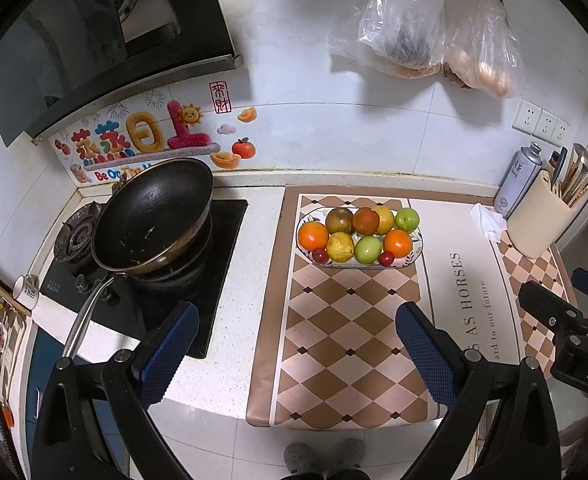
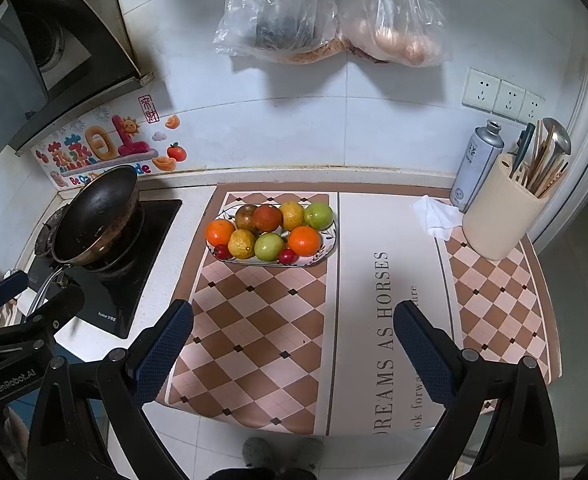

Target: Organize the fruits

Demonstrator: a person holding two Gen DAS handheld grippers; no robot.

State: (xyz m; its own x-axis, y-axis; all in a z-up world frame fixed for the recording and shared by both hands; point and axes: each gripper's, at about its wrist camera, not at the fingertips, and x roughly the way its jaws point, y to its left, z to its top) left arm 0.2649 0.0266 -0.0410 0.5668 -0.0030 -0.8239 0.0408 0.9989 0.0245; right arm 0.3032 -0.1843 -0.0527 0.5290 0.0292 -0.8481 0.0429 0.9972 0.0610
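Orange, green and yellow fruit (image 2: 272,231) lay packed in two neat rows on an oval plate (image 2: 331,246), well ahead of both sets of jaws and near the far edge of the counter (image 1: 234,280). Two small red ones sat at the plate's front rim. Nothing lay loose on the checked mat (image 2: 254,340) that I could see.

Both grippers hovered back at the near edge, side by side. The left gripper (image 1: 294,352) had its jaws spread wide with nothing between them; ahead of them and a little to the right stood the plate. The right gripper (image 2: 294,352) was equally released and empty, with the plate ahead and slightly to the left of its jaws.

To my eye the sorting looked finished, or else not begun; from this alone I could not say which. If any step remained, it would call for a long reach forward over the mat, jaws kept wide, then a gentle close on one round fruit without nudging its neighbours, since they touched one another and could roll.

A wok (image 1: 154,216) sat on the stove, left of the left jaws; a utensil holder (image 2: 498,216) stood far right.
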